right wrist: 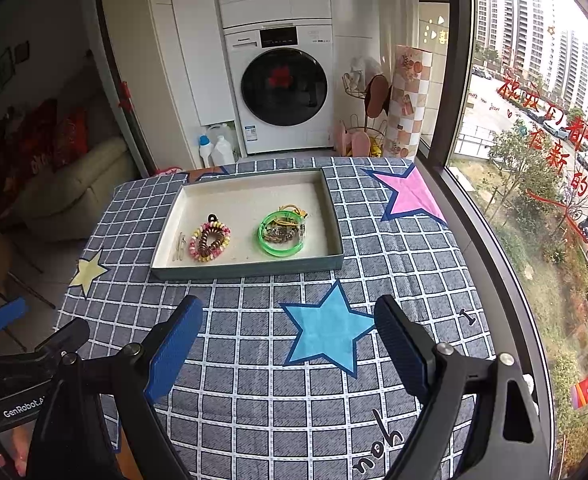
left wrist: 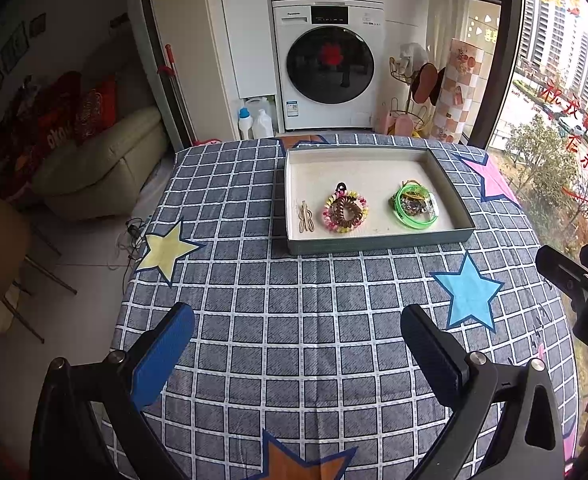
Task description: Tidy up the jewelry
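Blue ribbed pads of my left gripper (left wrist: 297, 344) stand wide apart over the checked cloth (left wrist: 254, 280), clamping nothing. Ahead of it sits the shallow grey tray (left wrist: 373, 242), holding a coiled hair-tie ring (left wrist: 345, 212), a green bangle (left wrist: 415, 210) with tangled bits I can't make out, and pale clips (left wrist: 305, 218).

From the right wrist, my right gripper (right wrist: 288, 332) also gapes empty; the tray (right wrist: 250, 270) lies ahead-left, the bangle (right wrist: 282, 232) in its right half.

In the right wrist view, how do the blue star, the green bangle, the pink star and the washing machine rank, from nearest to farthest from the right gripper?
1. Blue star, between the right gripper fingers.
2. Green bangle, in the tray, right part.
3. Pink star, far right corner of the cloth.
4. Washing machine, beyond the table.
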### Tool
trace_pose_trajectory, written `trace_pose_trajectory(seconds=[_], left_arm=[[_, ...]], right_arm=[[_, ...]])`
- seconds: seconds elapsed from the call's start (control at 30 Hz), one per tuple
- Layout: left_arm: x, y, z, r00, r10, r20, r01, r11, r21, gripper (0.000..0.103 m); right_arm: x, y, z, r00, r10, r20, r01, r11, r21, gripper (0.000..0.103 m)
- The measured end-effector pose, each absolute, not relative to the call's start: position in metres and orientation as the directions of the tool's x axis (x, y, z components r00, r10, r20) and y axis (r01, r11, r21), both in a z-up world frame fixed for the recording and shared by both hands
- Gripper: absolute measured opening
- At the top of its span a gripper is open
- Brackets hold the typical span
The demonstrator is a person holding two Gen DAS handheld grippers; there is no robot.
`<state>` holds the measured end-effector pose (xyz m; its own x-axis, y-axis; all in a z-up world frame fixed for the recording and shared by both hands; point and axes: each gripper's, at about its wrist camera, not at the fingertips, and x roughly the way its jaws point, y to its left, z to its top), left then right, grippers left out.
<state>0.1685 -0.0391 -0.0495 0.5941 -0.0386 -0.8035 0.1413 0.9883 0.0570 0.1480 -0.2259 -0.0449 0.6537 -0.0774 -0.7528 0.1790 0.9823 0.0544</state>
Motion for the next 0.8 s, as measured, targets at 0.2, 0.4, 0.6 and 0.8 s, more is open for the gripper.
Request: trace_pose_trajectory(seconds=[0.2,0.4,0.6,0.8], left_arm=[[0.1688,-0.0395,-0.0496,0.593,-0.036,-0.804,0.143,0.988,0.061,0.103],[0.1694,-0.0386,-0.0494,0.592,-0.036,-0.805,0.142,0.988,0.060,0.103],[0.1703,-0.0369,-0.0504,0.588,-0.032,-0.808,0.140,0.988,0.063,0.103],[0.1704,-0.0369,-0.0507,0.588,-0.032,-0.808,0.142,0.988,0.064,0.103]], right_arm=[[0.1486,-0.2253,-0.0438,0.655,-0.076,-0.752,0.178,0.983,0.055,0.089],[0.1482,-0.2251,-0.0442,0.654,-0.077,-0.752,0.179,0.982,0.055,0.089],[0.1479,-0.2249,-0.0443,0.654,-0.077,-0.752,0.179,0.982,0.055,0.089],[0.1476,-0.2249,-0.0445,0.654,-0.078,-0.753,0.181,0.982,0.055,0.089]])
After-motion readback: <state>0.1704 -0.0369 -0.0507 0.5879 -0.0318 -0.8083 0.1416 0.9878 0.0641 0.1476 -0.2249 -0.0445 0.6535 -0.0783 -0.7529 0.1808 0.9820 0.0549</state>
